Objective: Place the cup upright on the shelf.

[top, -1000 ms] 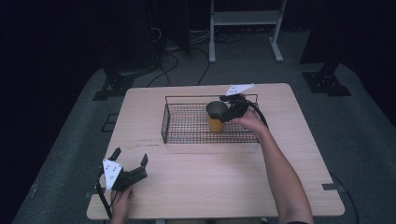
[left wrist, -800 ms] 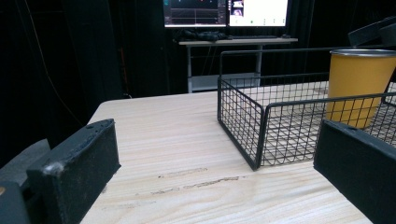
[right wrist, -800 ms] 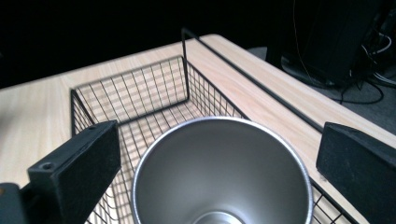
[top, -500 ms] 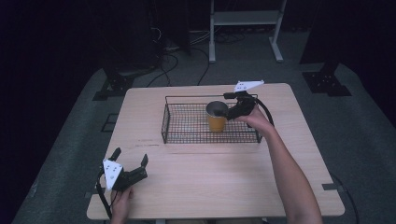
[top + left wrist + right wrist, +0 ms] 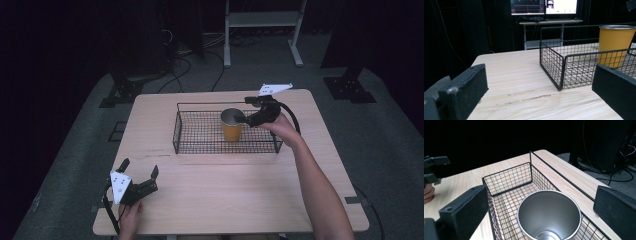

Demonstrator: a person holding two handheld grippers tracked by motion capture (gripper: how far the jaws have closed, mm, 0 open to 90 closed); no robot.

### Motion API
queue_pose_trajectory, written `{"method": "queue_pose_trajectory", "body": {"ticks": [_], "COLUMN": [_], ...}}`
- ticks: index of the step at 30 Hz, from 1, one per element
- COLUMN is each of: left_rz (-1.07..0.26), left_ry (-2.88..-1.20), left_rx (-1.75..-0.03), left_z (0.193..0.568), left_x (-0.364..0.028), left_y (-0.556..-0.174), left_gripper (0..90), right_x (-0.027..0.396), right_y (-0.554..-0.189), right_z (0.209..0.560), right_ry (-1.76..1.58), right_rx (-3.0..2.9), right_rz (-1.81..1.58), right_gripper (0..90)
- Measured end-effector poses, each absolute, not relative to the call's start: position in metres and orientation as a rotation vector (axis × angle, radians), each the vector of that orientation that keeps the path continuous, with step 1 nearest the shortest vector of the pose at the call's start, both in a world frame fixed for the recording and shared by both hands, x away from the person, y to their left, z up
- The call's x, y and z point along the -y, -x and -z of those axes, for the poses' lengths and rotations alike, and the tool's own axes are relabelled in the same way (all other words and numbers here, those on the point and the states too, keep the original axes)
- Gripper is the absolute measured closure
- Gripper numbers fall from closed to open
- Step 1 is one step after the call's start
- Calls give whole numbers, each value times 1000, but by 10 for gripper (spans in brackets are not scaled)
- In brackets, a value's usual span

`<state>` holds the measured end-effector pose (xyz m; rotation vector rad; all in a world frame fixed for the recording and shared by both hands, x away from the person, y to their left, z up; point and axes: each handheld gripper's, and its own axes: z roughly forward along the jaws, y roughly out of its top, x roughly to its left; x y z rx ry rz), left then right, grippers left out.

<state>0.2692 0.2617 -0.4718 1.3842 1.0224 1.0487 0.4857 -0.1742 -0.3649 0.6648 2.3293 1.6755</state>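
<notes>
A yellow metal cup (image 5: 232, 125) stands upright inside the black wire basket (image 5: 225, 151), right of its middle. My right gripper (image 5: 247, 116) hovers just right of the cup's rim. In the right gripper view its jaws stand wide open above the cup (image 5: 549, 215), holding nothing. My left gripper (image 5: 139, 167) rests open near the table's front left corner, far from the basket. In the left gripper view the basket (image 5: 554, 65) and the cup (image 5: 614, 45) lie ahead to the right.
The light wooden table (image 5: 225, 200) has bare room in front of and left of the basket. A white metal stand (image 5: 260, 20) and cables lie on the dark floor beyond the far edge. Monitors (image 5: 544, 6) sit on a desk behind.
My right gripper has drawn back a little to the right, away from the cup. The cup stays upright in the basket. The left gripper has not moved.
</notes>
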Motion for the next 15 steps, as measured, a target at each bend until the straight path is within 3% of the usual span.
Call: {"method": "queue_pose_trajectory", "body": {"ticks": [15], "left_rz": [-1051], "left_ry": [-1386], "left_rx": [-1023], "left_z": [472], "left_x": [-262], "left_y": [-269], "left_gripper": [0], "right_x": [192], "right_y": [-475], "right_z": [368], "right_ry": [-673], "right_rx": [-2339], "right_rz": [-1669], "right_gripper": [0]}}
